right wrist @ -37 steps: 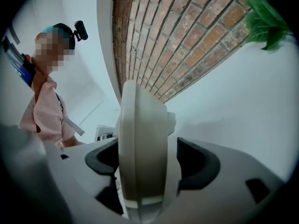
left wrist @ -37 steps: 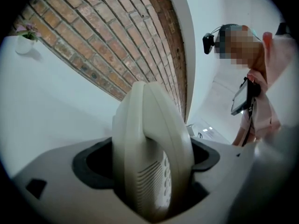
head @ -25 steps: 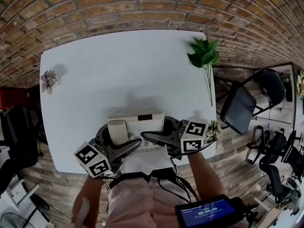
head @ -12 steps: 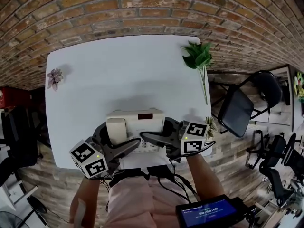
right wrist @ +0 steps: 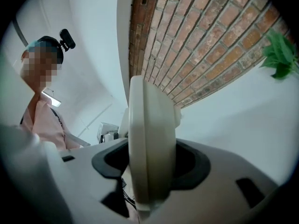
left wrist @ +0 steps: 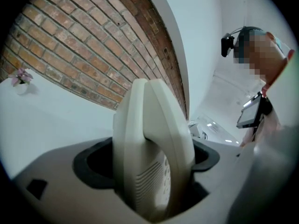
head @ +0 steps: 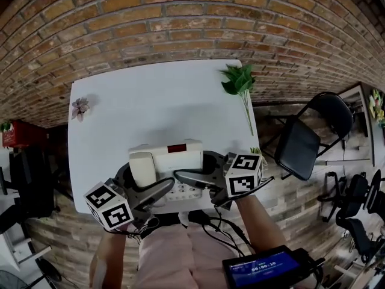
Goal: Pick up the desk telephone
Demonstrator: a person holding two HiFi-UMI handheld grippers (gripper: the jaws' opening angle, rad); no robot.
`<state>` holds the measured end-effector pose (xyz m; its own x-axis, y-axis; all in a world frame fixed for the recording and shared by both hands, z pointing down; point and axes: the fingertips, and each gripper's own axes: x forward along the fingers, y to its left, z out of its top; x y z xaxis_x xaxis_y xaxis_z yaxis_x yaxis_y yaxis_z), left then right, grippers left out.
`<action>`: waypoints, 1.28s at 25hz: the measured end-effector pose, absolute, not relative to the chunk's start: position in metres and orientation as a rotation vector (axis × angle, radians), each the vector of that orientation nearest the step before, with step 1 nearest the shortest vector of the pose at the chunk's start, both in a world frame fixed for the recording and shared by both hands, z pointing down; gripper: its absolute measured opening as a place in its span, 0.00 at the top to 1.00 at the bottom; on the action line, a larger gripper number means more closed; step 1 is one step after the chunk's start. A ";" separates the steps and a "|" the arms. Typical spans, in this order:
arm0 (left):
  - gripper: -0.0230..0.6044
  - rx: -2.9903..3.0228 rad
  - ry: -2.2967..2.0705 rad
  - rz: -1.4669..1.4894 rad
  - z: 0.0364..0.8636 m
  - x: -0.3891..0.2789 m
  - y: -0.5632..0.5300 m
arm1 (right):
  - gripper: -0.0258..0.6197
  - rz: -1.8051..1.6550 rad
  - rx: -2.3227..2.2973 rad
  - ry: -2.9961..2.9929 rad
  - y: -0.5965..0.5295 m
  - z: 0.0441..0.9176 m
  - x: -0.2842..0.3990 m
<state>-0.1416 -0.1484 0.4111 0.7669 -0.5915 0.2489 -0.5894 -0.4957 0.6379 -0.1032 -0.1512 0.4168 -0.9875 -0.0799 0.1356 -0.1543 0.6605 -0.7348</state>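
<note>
Two hand-held grippers clamp a cream desk telephone (head: 171, 161) from opposite ends at the near edge of a white table (head: 150, 101); the person's forearms reach in from below the table's near edge.

Left gripper (head: 150, 176) has its jaws abt halfway apart and closed on the phone's handset end; the handset (head: 143, 168) sits in its cradle. In the left gripper view the phone's casing (left wrist: 149, 139) stands on edge and fills the gap of the left gripper (left wrist: 149, 169), w/ a dark pad (left wrist: 93, 164) on either side of it.

Right gripper (head: 195, 167) grips the opp. end, jaws likewise set at a middling width; in the right gripper view the phone's edge (right wrist: 147, 139) is wedged between the jaws of the right gripper (right wrist: 152, 169), both dark pads (right wrist: 189, 164) hard against it.

Phone's red display window (head: 176, 149) faces the table's far side; keypad (head: 186, 191) lies toward the near edge. Whether the base is clear of the tabletop can't be told from above.

Elsewhere: a green sprig (head: 237, 80) at the table's far right corner; a pink flower (head: 80, 107) at its far left edge; a black folding chair (head: 301, 146) just off its right side; a brick wall (head: 180, 17) behind its far edge.
</note>
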 end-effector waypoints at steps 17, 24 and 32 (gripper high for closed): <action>0.23 2.291 -0.893 -0.058 0.320 -0.122 -0.116 | 0.58 1.117 0.204 -2.822 -0.120 0.324 -0.083; 0.23 2.308 -0.890 -0.055 0.304 -0.106 -0.109 | 0.58 1.094 0.223 -2.845 -0.112 0.308 -0.067; 0.23 2.333 -0.905 -0.056 0.291 -0.096 -0.109 | 0.58 1.056 0.225 -2.874 -0.113 0.295 -0.058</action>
<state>-0.0965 -0.1088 0.2906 0.7635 -0.6207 0.1781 -0.5941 -0.5671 0.5705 -0.0576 -0.1127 0.2950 -0.9867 -0.1127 0.1168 -0.1615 0.7529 -0.6380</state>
